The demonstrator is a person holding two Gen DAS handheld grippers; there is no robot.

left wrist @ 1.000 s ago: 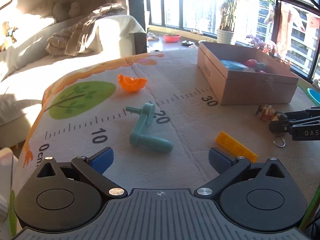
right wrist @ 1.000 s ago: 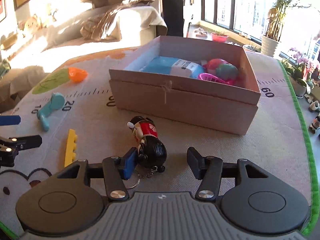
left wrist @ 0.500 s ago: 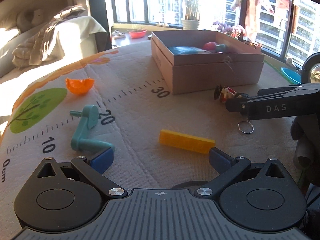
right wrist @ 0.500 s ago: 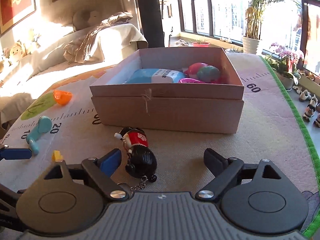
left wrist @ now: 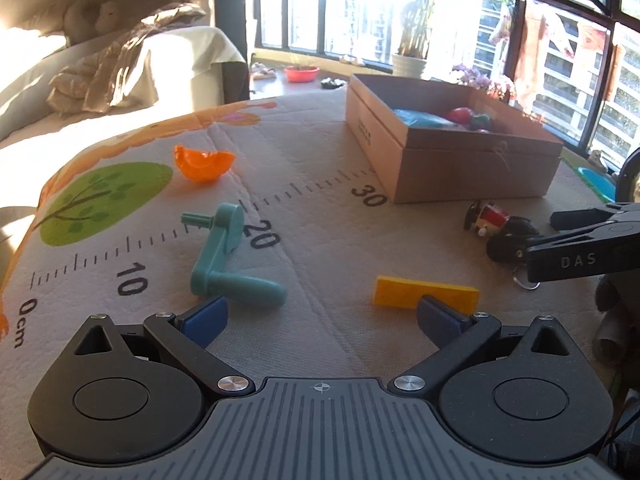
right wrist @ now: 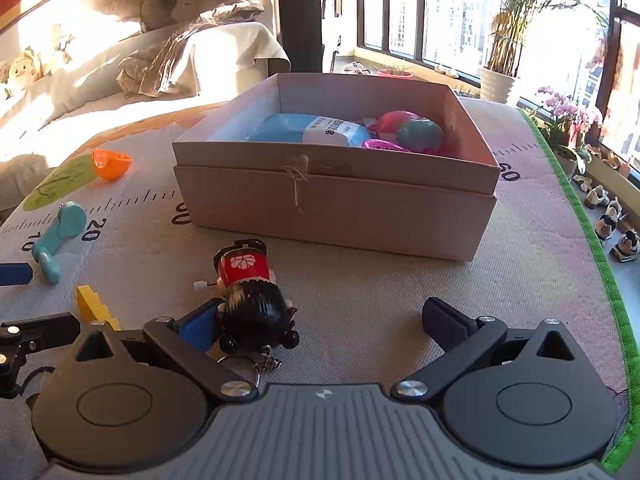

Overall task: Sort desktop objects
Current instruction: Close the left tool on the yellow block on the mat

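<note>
The left gripper has a grey ribbed body with a small crosshair mark, two black round housings, black linkage arms with silver screws, and blue pads on the jaws. The right gripper is built the same; from the left wrist view its black arm shows white letters "DAS".

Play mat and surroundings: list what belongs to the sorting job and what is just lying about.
For the job:
cardboard box
doll keychain
yellow block
teal crank handle
orange shell half

Just lying about:
sofa blanket
potted plant
shoes on the floor
</note>
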